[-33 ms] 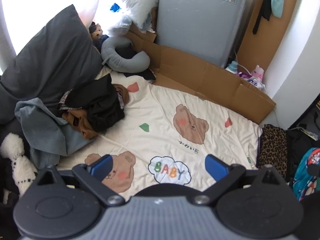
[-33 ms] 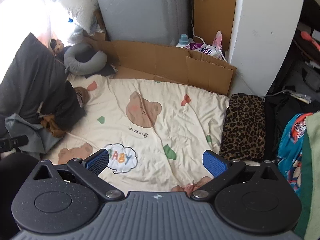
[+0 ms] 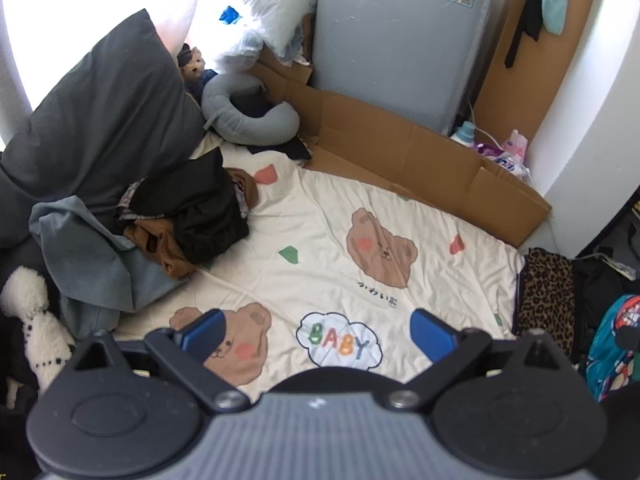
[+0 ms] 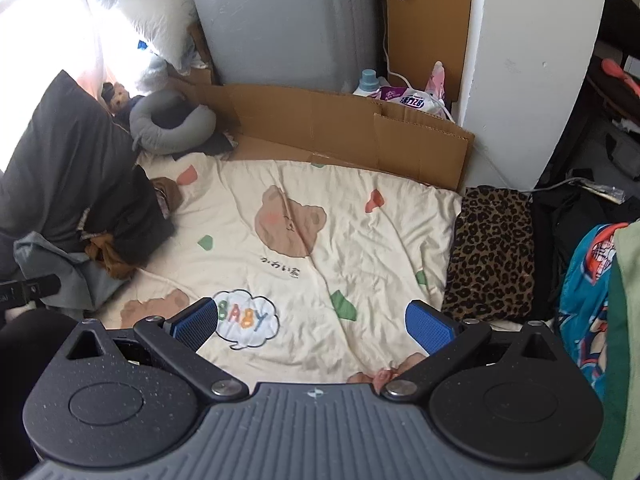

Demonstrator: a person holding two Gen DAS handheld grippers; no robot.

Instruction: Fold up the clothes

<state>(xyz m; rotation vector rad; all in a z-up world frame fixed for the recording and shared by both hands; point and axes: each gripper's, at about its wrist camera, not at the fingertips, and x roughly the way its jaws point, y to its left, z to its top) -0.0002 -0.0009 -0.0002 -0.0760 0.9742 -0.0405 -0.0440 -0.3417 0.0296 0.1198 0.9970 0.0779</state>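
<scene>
Quick tally: two grippers, left gripper [image 3: 316,334] and right gripper [image 4: 312,326], two blue pads each. One cream blanket [image 3: 340,216], three bear faces visible on it (one half-hidden), one BABY cloud [image 3: 339,340]. One clothes pile [image 3: 188,212]. One dark pillow [image 3: 108,108], one white pillow [image 3: 260,4], one neck pillow [image 3: 248,118]. One leopard-print cloth [image 4: 492,248]. Two bottles [image 4: 367,82].

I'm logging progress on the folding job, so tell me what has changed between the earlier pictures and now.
Nothing has visibly changed. The left gripper and right gripper both hang open and empty above the bear-print blanket, as before. The pile of clothes at the blanket's left edge and the leopard-print cloth at its right edge lie untouched.
</scene>
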